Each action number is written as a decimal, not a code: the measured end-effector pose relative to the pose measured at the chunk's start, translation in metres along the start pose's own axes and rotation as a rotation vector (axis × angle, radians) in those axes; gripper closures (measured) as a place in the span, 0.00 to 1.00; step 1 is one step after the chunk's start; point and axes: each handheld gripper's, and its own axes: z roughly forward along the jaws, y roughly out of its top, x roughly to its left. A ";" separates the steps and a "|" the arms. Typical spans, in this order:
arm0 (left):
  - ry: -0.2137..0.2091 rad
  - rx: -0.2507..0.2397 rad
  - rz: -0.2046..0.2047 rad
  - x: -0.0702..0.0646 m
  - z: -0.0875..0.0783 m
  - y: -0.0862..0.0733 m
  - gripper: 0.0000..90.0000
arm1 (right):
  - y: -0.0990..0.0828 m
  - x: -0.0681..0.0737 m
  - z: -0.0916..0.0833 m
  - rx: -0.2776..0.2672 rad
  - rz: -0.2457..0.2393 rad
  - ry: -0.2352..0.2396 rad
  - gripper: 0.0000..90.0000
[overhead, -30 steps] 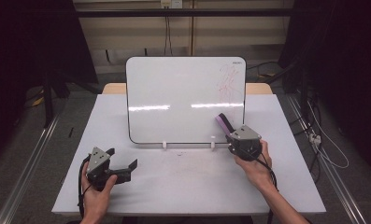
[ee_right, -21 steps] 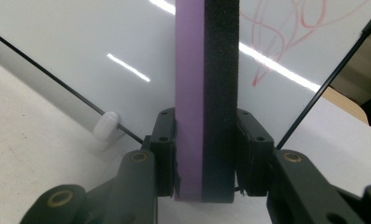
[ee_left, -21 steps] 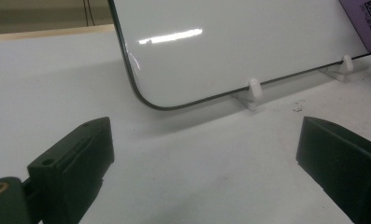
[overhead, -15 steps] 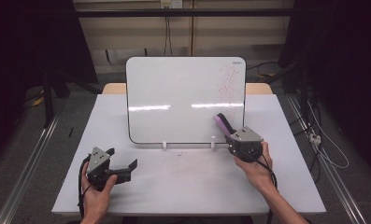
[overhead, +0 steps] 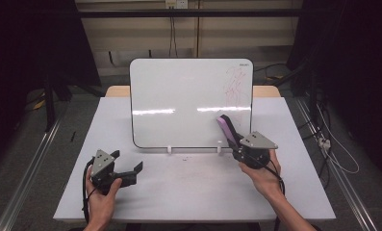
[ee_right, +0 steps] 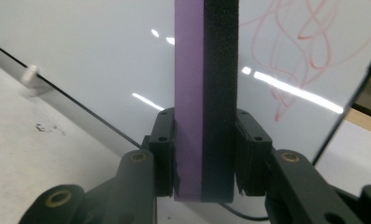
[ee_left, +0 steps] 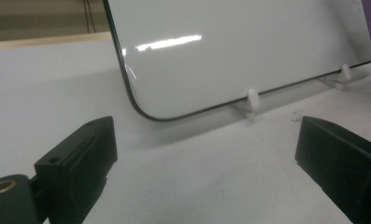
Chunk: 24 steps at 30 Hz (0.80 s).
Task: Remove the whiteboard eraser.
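**Eraser clamped at the whiteboard's lower right**

From the high view, we see the white rectangular whiteboard with a thin black edge [overhead: 191, 103] standing upright on small white plastic feet [overhead: 169, 149] at the far middle of the pale grey table [overhead: 193, 192]. Red marker scribbles [overhead: 236, 84] sit at about two o'clock on its face. Our right gripper [overhead: 233, 139] holds the purple-and-black block eraser [overhead: 225, 128], which leans up toward eleven o'clock against the board's lower right part. Our left gripper [overhead: 128, 168] rests near the table's eight o'clock corner, well apart from the board, its jaws spread wide with nothing between them.

In the left gripper view, we look between the two wide-set black jaws at the whiteboard [ee_left: 230, 46] and its rounded lower corner; the white feet [ee_left: 251, 98] stand on the table [ee_left: 197, 177] at one o'clock.

In the right gripper view, our jaws press on both sides of the eraser [ee_right: 206, 93], purple layer on the left, black felt on the right, standing upright at twelve o'clock. The red scribbles [ee_right: 309, 42] lie at two o'clock just beside it. Whether the felt touches the board, we cannot tell.
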 end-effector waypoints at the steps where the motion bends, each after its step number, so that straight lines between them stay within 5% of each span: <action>1: 0.001 0.001 0.001 -0.001 0.001 0.002 0.06 | 0.000 0.000 0.000 0.000 0.000 0.000 0.72; 18: -0.126 -0.004 0.046 -0.037 0.033 0.034 0.07 | 0.012 0.031 0.010 -0.095 0.027 0.128 0.72; 24: -0.197 -0.072 0.045 -0.051 0.047 0.054 0.06 | 0.020 0.035 0.012 -0.108 0.026 0.147 0.73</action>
